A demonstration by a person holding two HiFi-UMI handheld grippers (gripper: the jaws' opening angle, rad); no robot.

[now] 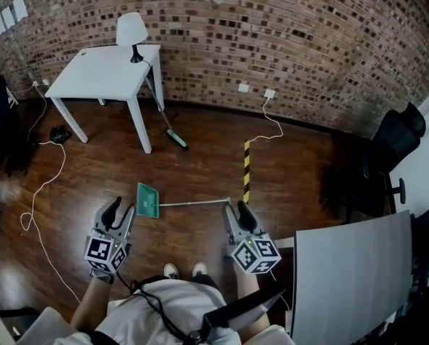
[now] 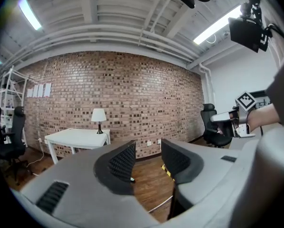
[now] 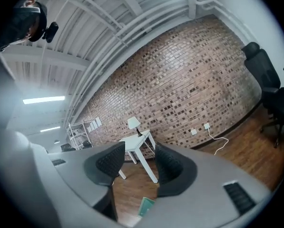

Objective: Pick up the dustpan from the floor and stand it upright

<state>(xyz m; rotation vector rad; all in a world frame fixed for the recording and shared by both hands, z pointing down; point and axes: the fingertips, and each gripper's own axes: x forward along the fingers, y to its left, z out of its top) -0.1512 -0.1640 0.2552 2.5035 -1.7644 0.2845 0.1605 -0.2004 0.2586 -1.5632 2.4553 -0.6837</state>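
Note:
A green dustpan point(image 1: 147, 200) lies flat on the wooden floor, its long thin handle point(image 1: 194, 203) running right. A corner of the dustpan point(image 3: 146, 206) shows low in the right gripper view. My left gripper point(image 1: 118, 210) is held above the floor just left of the pan, jaws apart with nothing between them. My right gripper point(image 1: 237, 212) hangs near the handle's right end, also open and empty. In the left gripper view my left gripper point(image 2: 147, 159) points nearly level at the brick wall. My right gripper point(image 3: 138, 163) faces the white table.
A white table point(image 1: 106, 72) with a lamp point(image 1: 131, 34) stands at the back wall, a broom point(image 1: 167, 124) leaning at its leg. White cables point(image 1: 38, 192) trail over the floor at left. A yellow-black tape strip point(image 1: 246, 169) lies behind the handle. Black office chairs point(image 1: 386, 157) and a grey desk point(image 1: 351, 272) stand right.

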